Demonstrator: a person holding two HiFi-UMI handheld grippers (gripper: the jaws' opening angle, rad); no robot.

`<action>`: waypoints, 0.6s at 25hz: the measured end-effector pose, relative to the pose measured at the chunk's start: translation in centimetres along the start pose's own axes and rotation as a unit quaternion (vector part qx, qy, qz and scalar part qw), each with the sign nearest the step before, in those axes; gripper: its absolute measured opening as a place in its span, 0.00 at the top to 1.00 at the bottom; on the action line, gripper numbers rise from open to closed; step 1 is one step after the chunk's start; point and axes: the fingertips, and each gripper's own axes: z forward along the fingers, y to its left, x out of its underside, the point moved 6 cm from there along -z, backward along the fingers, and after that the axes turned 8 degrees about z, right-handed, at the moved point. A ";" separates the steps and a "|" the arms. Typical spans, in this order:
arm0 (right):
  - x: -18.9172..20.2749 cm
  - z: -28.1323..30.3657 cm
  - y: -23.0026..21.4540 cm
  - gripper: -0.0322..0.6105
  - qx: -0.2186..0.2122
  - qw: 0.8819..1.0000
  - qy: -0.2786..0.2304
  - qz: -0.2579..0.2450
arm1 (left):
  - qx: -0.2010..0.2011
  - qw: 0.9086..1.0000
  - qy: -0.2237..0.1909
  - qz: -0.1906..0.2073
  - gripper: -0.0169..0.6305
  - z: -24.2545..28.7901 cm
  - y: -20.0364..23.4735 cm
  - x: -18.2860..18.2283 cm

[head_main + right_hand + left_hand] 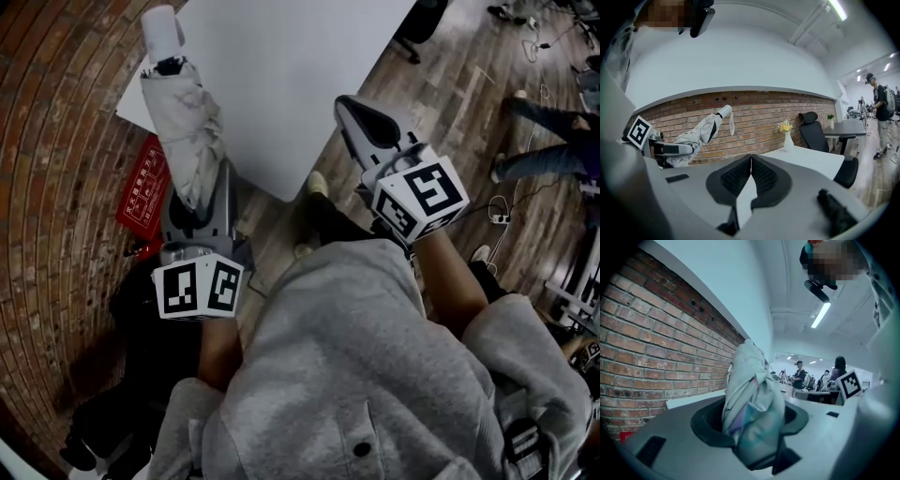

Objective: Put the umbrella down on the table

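Though folded umbrella (183, 122) hovers at near-left corner of table (281, 75), not yet down.

Head view: left gripper (192, 192) clamps its cloth end; right gripper (354, 108) sits off table's near edge.

Left gripper view: jaws pressed on umbrella cloth.

Right gripper view: jaws together, empty. Umbrella's long axis tilts up, handle end away from person, left of table.

Step, judged: carry-over. Next: move over tabletop, lower flat, release.

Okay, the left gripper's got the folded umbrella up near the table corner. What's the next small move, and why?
Probably shift the left gripper a little to the right, over the white table, before lowering. The umbrella clamped in it sits only over the table's left corner, tilted upward, so letting go here might drop it off the edge.
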 end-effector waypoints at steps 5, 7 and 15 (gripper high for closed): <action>-1.3 2.1 -1.7 0.91 -0.014 1.000 -0.001 0.000 | -0.017 1.000 0.002 -0.001 0.60 2.4 0.3 -0.9; -1.9 2.7 -2.6 0.91 -0.019 1.000 -0.002 0.001 | -0.022 1.000 0.003 -0.004 0.60 3.5 0.2 -1.2; -3.5 5.3 -5.5 0.91 -0.036 0.999 -0.004 0.000 | -0.042 0.999 0.007 -0.003 0.60 6.9 0.4 -2.0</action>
